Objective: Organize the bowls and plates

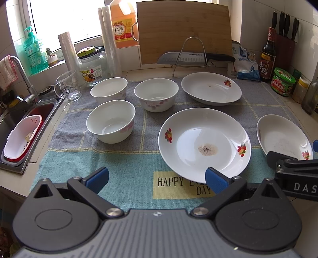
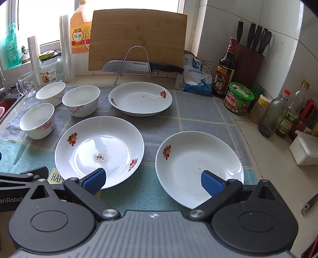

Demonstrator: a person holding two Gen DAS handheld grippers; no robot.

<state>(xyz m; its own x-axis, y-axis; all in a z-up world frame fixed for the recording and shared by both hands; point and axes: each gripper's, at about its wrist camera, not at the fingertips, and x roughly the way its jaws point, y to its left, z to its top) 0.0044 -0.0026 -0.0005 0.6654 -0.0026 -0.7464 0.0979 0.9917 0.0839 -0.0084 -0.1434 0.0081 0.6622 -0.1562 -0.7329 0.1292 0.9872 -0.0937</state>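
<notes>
Sunlit window (image 1: 65, 17), white-tiled walls (image 2: 228, 23)

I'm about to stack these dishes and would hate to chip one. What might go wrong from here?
1. The middle plate holds a wet residue; stacking another on it would likely smear it.
2. The glass mug stands close behind the bowls; a wide swing could tip it.
3. Left gripper and right gripper, both open, hover close together and might collide.

Two wrist views, angled down, sharing middle plate (image 1: 204, 144)
</notes>
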